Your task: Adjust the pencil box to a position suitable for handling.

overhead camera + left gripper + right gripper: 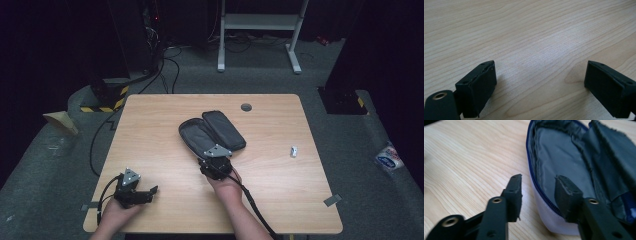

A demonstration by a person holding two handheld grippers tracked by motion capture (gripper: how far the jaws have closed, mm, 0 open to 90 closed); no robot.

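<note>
From above, a dark zip case (212, 132) lies opened flat near the middle of a light wooden table (150, 130), its two halves spread side by side. The right gripper (209, 156), held in the person's right hand (226, 184), meets the near end of the case. At the near left corner, the left gripper (152, 191) rests in the left hand (120, 210), well apart from the case. A small white object (293, 151) lies toward the right edge, and a grey round cap (246, 107) is set in the far side of the top.

In the left gripper view, the left gripper (540, 82) stands with its jaws wide apart over bare wood, nothing between them.

In the right gripper view, the right gripper (537, 191) straddles the case's (564, 157) blue-zipped rim: one jaw outside the pale wall, the other inside over the grey lining. The jaws are partly closed; whether the pads press the wall cannot be told.
</note>
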